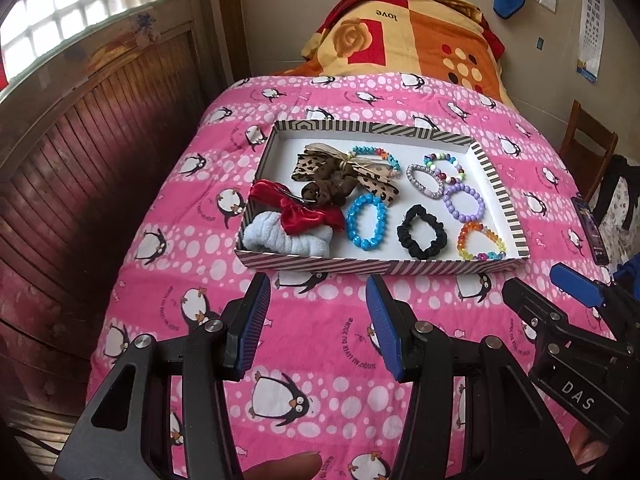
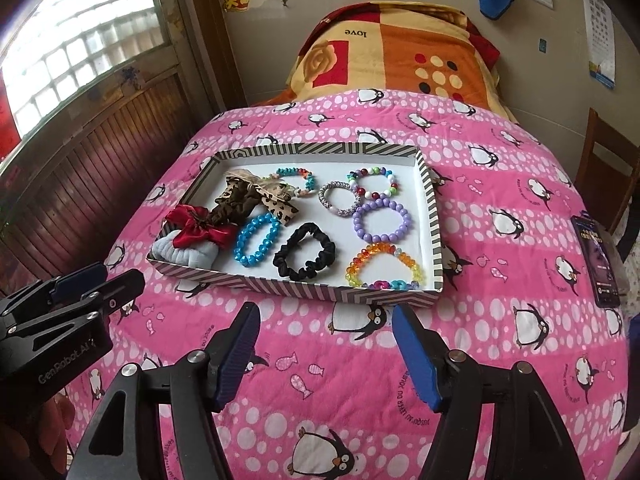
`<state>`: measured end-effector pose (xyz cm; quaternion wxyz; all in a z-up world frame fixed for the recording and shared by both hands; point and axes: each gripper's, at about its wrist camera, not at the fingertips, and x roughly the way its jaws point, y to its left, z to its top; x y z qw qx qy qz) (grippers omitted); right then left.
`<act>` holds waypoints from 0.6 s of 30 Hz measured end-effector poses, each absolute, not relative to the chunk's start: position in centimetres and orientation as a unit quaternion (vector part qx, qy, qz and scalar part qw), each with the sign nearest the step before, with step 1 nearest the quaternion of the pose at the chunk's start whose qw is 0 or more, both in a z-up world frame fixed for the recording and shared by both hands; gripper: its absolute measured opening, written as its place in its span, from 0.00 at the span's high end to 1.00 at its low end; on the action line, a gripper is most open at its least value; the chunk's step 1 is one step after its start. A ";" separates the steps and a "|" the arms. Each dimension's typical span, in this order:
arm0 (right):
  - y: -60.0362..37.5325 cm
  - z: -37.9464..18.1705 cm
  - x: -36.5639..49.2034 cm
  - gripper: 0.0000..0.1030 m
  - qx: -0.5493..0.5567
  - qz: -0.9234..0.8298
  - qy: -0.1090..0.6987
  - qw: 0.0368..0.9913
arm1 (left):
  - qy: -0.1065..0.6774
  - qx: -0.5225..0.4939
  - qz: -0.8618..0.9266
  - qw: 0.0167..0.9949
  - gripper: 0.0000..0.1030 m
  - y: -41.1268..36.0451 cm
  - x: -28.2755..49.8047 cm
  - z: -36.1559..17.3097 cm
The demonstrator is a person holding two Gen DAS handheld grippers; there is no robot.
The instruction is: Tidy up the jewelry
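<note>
A pink penguin-print quilt (image 2: 500,360) covers the bed and carries a shallow striped box tray (image 2: 296,290), which lies just ahead of both tools. Inside it, hair pieces crowd the left end: a pale blue scrunchie (image 1: 288,242) under a red satin bow (image 1: 306,214), with a brown scrunchie (image 1: 330,184) and a leopard ribbon behind. A black scrunchie (image 2: 305,255) sits alone mid-tray, flanked by a blue bead bracelet (image 2: 256,240) and, to the right, purple (image 2: 382,220), rainbow (image 2: 384,268), silver and multicoloured bracelets. The left gripper (image 1: 318,328) hovers over the quilt short of the tray, jaws spread and empty; the right gripper (image 2: 326,354) does likewise. Sorting looks largely done, or not yet begun; which one cannot be told. The black scrunchie seems the stray, so the next move likely calls for lowering over the tray wall and pinching its soft fabric without catching neighbouring beads.
</note>
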<state>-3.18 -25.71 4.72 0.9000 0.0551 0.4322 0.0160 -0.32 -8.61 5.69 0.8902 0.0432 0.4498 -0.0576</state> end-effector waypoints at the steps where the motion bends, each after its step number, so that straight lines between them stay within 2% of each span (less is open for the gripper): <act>1: -25.7 4.8 -3.2 0.36 0.054 0.016 0.432 0.900 | 0.449 0.043 -0.057 0.891 0.52 -8.5 -0.5 5.7; 18: -25.2 5.1 -3.5 0.36 0.049 0.019 0.432 0.900 | 0.444 0.044 -0.049 0.894 0.52 -7.8 -1.1 5.8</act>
